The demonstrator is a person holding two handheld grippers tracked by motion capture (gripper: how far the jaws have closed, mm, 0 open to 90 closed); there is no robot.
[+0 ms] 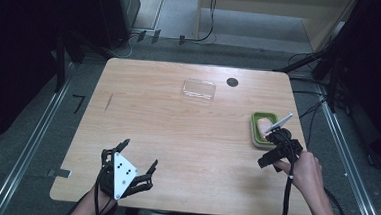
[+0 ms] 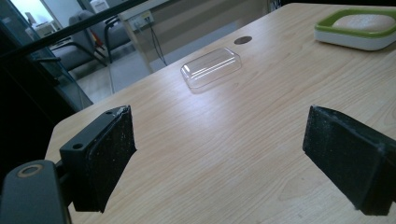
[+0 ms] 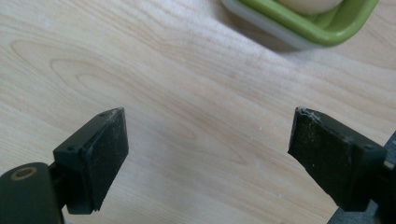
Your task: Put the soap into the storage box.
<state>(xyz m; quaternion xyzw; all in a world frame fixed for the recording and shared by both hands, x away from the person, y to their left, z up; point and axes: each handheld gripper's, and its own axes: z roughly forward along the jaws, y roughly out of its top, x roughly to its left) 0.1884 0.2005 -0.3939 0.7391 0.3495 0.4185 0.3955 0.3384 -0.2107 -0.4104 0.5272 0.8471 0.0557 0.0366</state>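
A green-rimmed soap dish holding a pale bar of soap sits near the right edge of the wooden table. My right gripper hovers just in front of the dish, and a hand holds it. In the right gripper view its jaws stand open over bare wood, with the dish and soap just beyond them. My left gripper rests open at the near left of the table with nothing between its jaws. From there the dish and soap lie far off at the upper right.
A clear plastic lid lies flat at the far middle of the table, also in the left gripper view. A dark round cable hole is just right of it. Cables trail on the floor beyond the far edge.
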